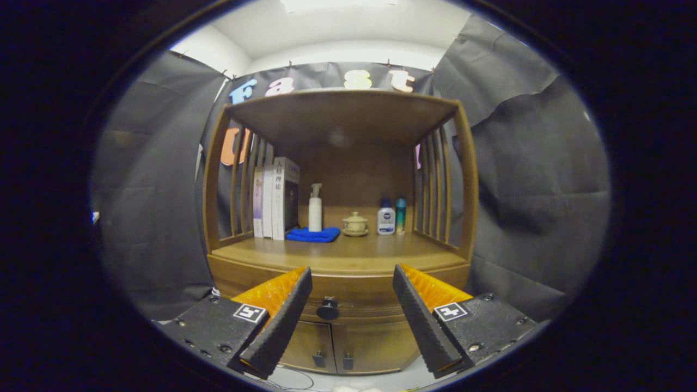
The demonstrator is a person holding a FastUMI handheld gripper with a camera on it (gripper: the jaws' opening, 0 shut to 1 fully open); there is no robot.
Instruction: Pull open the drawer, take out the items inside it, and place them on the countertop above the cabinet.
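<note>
Facing the closed drawer's knob (328, 308), gripper (352, 280) spread wide.

Gripper (351, 283) spread wide, empty; drawer knob (328, 308) between fingers, beyond.

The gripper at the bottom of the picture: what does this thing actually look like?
The gripper has two wedge-shaped fingers with black ribbed rubber pads inside and orange plastic backs. Each sits on a black speckled block with screws and a small square black-and-white marker.

Camera rides the tool (353, 280), facing the cabinet (337, 256) nearby.
</note>
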